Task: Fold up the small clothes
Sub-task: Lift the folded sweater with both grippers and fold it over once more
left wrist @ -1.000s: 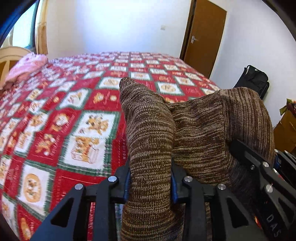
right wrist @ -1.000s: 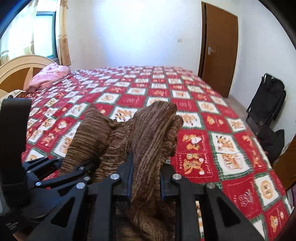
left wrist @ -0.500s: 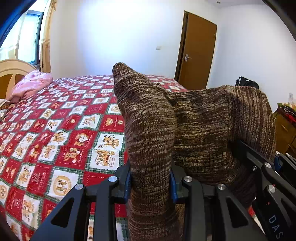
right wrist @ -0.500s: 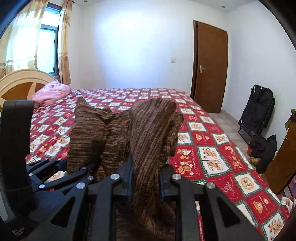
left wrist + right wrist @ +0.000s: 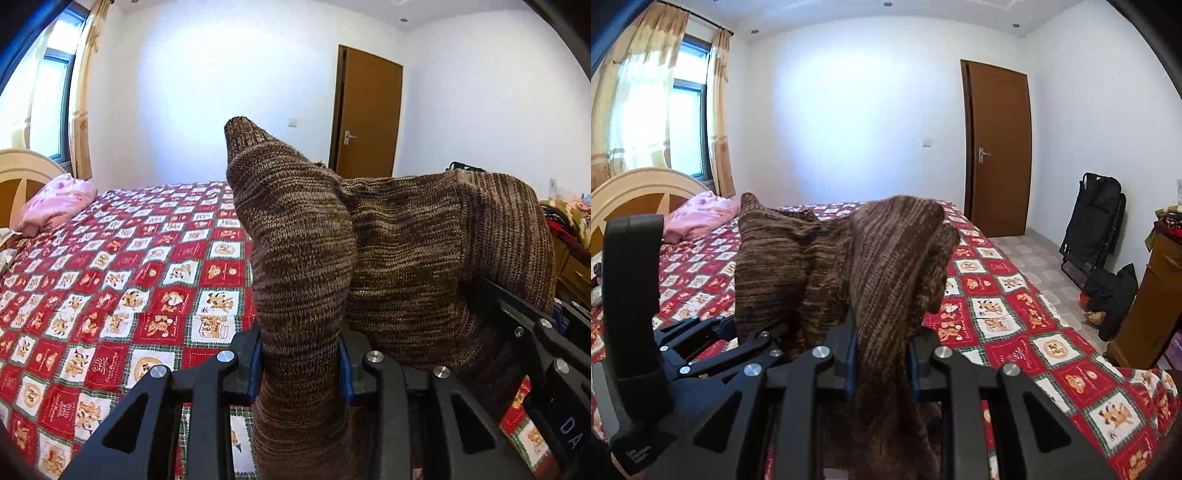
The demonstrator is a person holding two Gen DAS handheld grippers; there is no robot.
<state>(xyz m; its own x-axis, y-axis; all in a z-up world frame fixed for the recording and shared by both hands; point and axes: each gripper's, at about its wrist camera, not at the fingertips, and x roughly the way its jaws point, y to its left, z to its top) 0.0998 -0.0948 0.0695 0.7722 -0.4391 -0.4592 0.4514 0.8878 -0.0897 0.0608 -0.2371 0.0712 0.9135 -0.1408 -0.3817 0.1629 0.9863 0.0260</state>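
A brown knitted garment (image 5: pixel 399 258) hangs lifted above the bed, stretched between both grippers. My left gripper (image 5: pixel 299 363) is shut on one bunched edge of it; the knit bulges up over the jaws and hides the fingertips. In the right wrist view my right gripper (image 5: pixel 881 363) is shut on the other edge of the brown knitted garment (image 5: pixel 820 266), which drapes over its jaws. The left gripper (image 5: pixel 713 343) shows at that view's lower left, and the right gripper (image 5: pixel 546 332) at the left wrist view's lower right.
Below lies a bed with a red, white and green patchwork cover (image 5: pixel 122 295) (image 5: pixel 1015 314). A pink bundle (image 5: pixel 698 218) rests by the headboard (image 5: pixel 635 195). A brown door (image 5: pixel 997 147), a black folded chair (image 5: pixel 1093 229) and a wooden cabinet (image 5: pixel 1152 302) stand right.
Both grippers have risen with the garment and tipped up toward level; the bed has dropped lower in both views and more wall and ceiling show. Both grips are unchanged.
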